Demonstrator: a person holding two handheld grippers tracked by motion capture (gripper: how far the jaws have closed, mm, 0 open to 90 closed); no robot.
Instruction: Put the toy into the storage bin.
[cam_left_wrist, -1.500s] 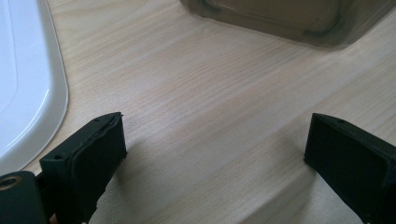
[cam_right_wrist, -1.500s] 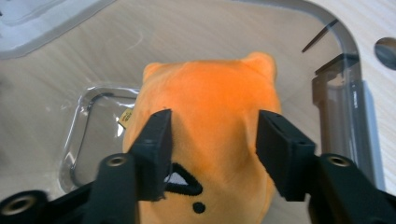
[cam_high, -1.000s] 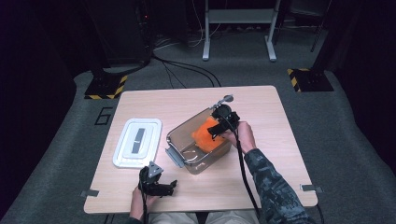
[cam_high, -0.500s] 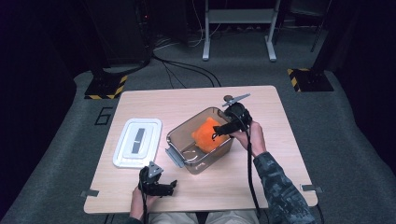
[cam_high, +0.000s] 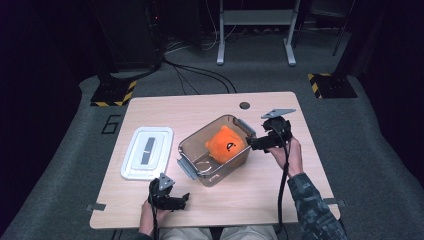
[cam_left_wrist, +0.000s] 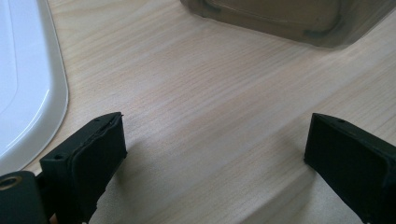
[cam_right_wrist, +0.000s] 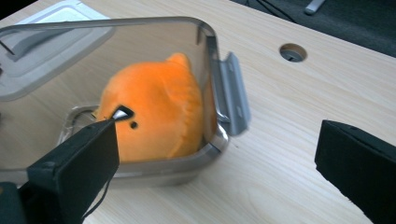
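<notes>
A round orange plush (cam_high: 226, 145), small dark face marks on it, sits inside the clear box (cam_high: 192, 150). Right hand-held gripper (cam_high: 256, 144), jaws apart, sits just beside the box; left hand-held gripper (cam_high: 181, 201), also apart, rests near its front.

High view looks down and forward over the whole table (cam_high: 210, 107). Both gripper views sit low and close, sharing the clear box (cam_high: 192, 146) (cam_left_wrist: 280, 21) (cam_right_wrist: 212, 70).
</notes>
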